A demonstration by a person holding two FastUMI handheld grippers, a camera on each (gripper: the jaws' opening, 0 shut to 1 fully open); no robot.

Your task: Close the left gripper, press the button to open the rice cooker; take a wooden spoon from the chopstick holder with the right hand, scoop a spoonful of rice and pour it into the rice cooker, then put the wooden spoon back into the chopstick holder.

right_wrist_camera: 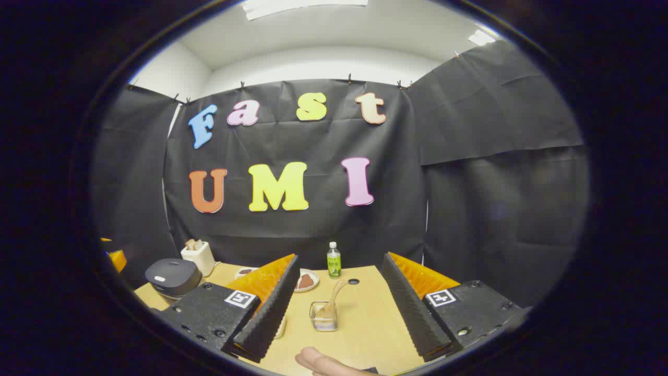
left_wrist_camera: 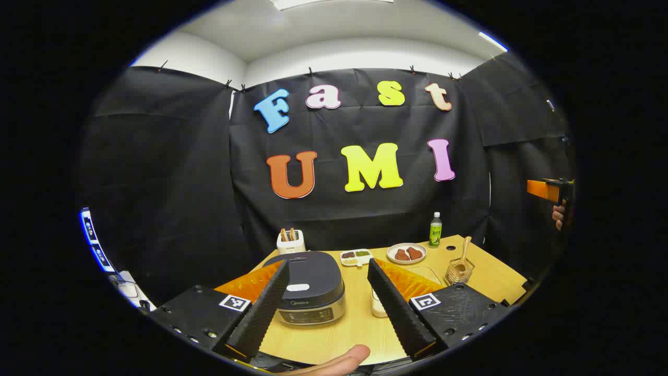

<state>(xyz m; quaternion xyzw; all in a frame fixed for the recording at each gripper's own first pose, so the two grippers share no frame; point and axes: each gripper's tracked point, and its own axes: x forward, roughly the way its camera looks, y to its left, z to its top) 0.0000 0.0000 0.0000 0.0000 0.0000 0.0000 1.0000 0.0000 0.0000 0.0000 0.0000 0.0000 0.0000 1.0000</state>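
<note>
Hidden: the holder's (right_wrist_camera: pixel 323 315) contents beyond the spoon (right_wrist_camera: pixel 334 297) cannot be made out; a white container is cut off behind the left gripper's (left_wrist_camera: pixel 327 303) right finger.
Writing: a small mark is seen on the cooker (left_wrist_camera: pixel 308 287) front but is not legible; the bottle (right_wrist_camera: pixel 333 259) label is too small to read.
Left gripper: held above the surface (left_wrist_camera: pixel 360 313), jaws apart, cooker between them, lid shut.
Right gripper (right_wrist_camera: pixel 339 308): jaws apart, nothing held; spoon upright in holder, seen between the fingers.
Hands: a fingertip is seen at the bottom edge of each view.
</note>
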